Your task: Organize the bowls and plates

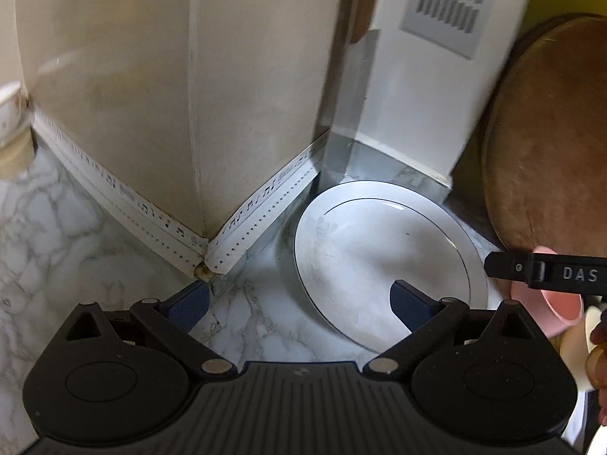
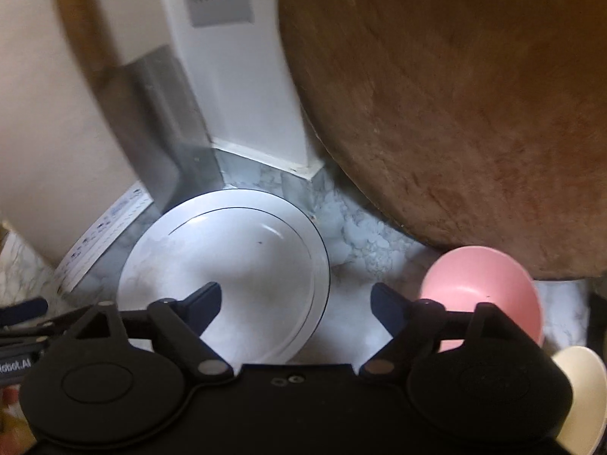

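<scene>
A white plate (image 1: 379, 254) with a thin dark rim line lies flat on the marble counter in the corner; it also shows in the right wrist view (image 2: 235, 265). My left gripper (image 1: 299, 303) is open and empty, its right finger over the plate's near edge. My right gripper (image 2: 296, 301) is open and empty, its left finger over the plate, its right finger beside a pink bowl (image 2: 485, 292). A cream bowl (image 2: 584, 390) sits at the lower right. The pink bowl shows in the left wrist view (image 1: 546, 314) behind the right gripper's finger (image 1: 546, 273).
A large round wooden board (image 2: 455, 113) leans against the wall at right, just behind the pink bowl. A cleaver (image 2: 159, 121) stands against the wall behind the plate. A white pillar with a vent (image 1: 428, 76) fills the corner. A patterned bowl (image 1: 9, 106) sits far left.
</scene>
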